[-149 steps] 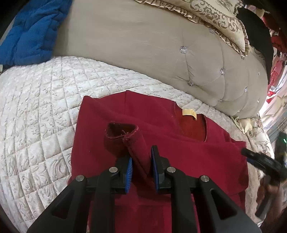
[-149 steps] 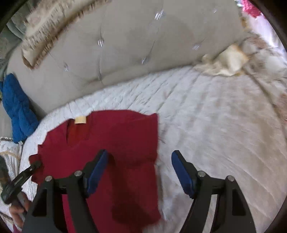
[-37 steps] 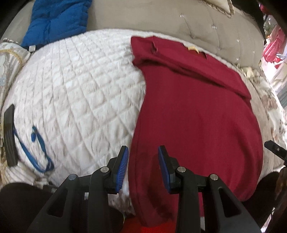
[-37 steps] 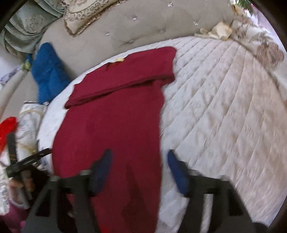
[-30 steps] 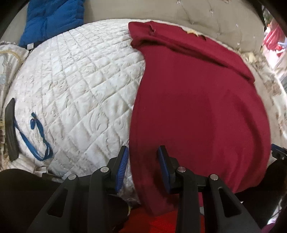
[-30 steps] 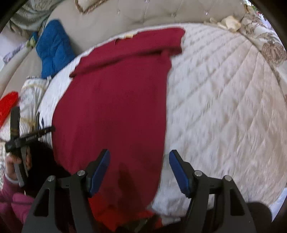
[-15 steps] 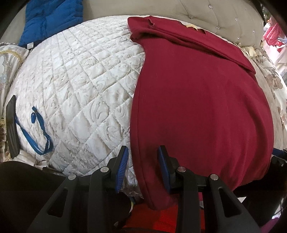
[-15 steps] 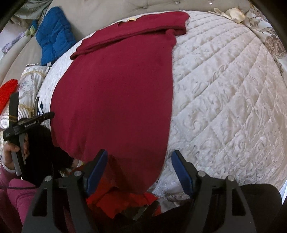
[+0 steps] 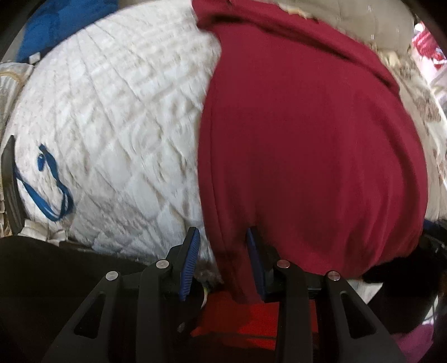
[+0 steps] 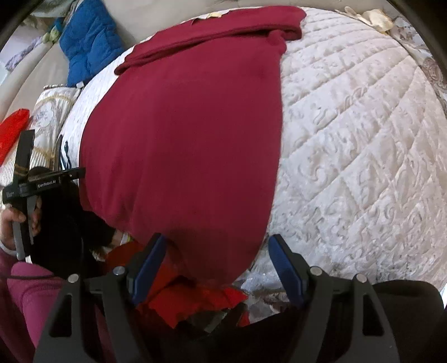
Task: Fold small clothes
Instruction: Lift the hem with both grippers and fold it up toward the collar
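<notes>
A dark red top (image 9: 307, 134) lies flat on the white quilted bed (image 9: 111, 125), both sleeves folded in across the collar end, its hem hanging over the near edge. My left gripper (image 9: 222, 261) is open, its fingers either side of the hem's left corner. In the right wrist view the same top (image 10: 190, 134) fills the middle, and my right gripper (image 10: 218, 265) is open wide around the hem's right corner. The left gripper (image 10: 42, 178) shows at the left edge there, held in a hand.
A blue padded garment (image 10: 89, 39) lies at the far left by the beige tufted headboard (image 9: 391, 25). A blue strap (image 9: 53, 178) and a black object (image 9: 11, 190) lie on the bed's left. Bright red cloth (image 10: 195, 296) sits below the bed edge. The bed (image 10: 363, 139) extends right.
Both grippers have pulled back from the sleeves at the collar end to the hem at the near bed edge and moved closer to it. The left let go of the sleeve.
</notes>
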Tool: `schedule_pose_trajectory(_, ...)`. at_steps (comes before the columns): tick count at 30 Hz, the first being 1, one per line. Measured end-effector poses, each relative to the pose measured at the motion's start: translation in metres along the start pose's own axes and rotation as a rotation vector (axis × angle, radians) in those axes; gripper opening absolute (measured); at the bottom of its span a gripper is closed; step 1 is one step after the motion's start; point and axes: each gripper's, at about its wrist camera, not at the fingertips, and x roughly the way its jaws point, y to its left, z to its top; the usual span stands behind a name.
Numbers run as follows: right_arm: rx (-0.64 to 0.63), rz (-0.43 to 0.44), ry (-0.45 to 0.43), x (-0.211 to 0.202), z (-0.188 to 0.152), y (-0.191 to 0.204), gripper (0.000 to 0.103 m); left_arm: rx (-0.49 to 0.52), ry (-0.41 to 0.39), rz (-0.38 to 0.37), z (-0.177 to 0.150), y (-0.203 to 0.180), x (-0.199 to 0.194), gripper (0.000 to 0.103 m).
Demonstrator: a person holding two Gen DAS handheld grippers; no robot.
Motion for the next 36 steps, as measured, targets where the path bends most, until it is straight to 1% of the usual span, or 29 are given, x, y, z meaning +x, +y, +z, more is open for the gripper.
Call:
schedule_pose_trajectory(1, 0.0, 0.004, 0.005, 0.002, -0.001, 0.0, 0.079, 0.009, 0.029, -0.004, -0.001, -0.001, 0.004, 0.013)
schedule_pose_trajectory(3, -0.005, 0.009, 0.014, 0.004, -0.001, 0.0, 0.08, 0.02, 0.05, -0.001, -0.002, -0.003, 0.008, 0.013)
schedule_pose_trajectory(9, -0.003, 0.038, 0.042, 0.009, 0.003, 0.001, 0.083, 0.06, 0.078, 0.019, -0.002, -0.014, 0.018, 0.013)
schedule_pose_trajectory(15, -0.001, 0.056, 0.044, 0.011, 0.0, -0.001, 0.083, 0.049, 0.093, -0.004, -0.001, -0.016, 0.023, 0.013)
schedule_pose_trajectory(16, -0.011, 0.051, 0.04, 0.011, -0.001, 0.0, 0.082, 0.049, 0.093, -0.006, -0.005, -0.017, 0.026, 0.013)
schedule_pose_trajectory(18, -0.035, 0.042, 0.028, 0.01, -0.003, 0.002, 0.07, 0.055, 0.091, -0.012, -0.006, -0.017, 0.025, 0.013)
schedule_pose_trajectory(19, -0.039, 0.039, 0.02, 0.009, -0.004, 0.002, 0.056, 0.063, 0.089, -0.02, -0.007, -0.017, 0.024, 0.009)
schedule_pose_trajectory(20, -0.046, 0.03, 0.009, 0.009, -0.004, 0.003, 0.038, 0.062, 0.089, -0.042, -0.007, -0.017, 0.023, 0.005)
schedule_pose_trajectory(21, -0.052, 0.031, 0.007, 0.009, -0.004, 0.003, 0.028, 0.062, 0.09, -0.055, -0.003, -0.014, 0.021, 0.0)
schedule_pose_trajectory(22, -0.058, 0.036, 0.008, 0.009, -0.004, 0.004, 0.016, 0.062, 0.086, -0.071, -0.003, -0.014, 0.019, 0.0)
schedule_pose_trajectory(23, -0.072, 0.032, 0.004, 0.009, -0.004, 0.006, 0.015, 0.058, 0.08, -0.087, -0.005, -0.008, 0.017, 0.0)
schedule_pose_trajectory(25, -0.097, 0.022, -0.006, 0.007, -0.003, 0.01, 0.013, 0.022, 0.059, -0.161, -0.005, 0.001, 0.008, 0.0)
schedule_pose_trajectory(27, -0.105, 0.032, -0.02, 0.004, 0.0, 0.013, 0.012, -0.011, 0.043, -0.234, -0.006, 0.008, -0.001, 0.0)
schedule_pose_trajectory(28, -0.104, 0.042, -0.031, 0.001, 0.001, 0.013, 0.012, -0.017, 0.033, -0.259, -0.006, 0.011, -0.006, 0.0)
schedule_pose_trajectory(30, -0.092, 0.081, -0.06, -0.006, 0.005, 0.012, 0.011, -0.018, 0.018, -0.271, -0.005, 0.014, -0.011, 0.0)
schedule_pose_trajectory(34, -0.078, 0.146, -0.124, -0.022, 0.013, 0.013, 0.011, -0.042, -0.036, -0.327, -0.003, 0.024, -0.033, 0.0)
schedule_pose_trajectory(36, -0.066, 0.181, -0.163, -0.032, 0.019, 0.012, 0.011, -0.053, -0.077, -0.348, 0.001, 0.03, -0.046, 0.0)
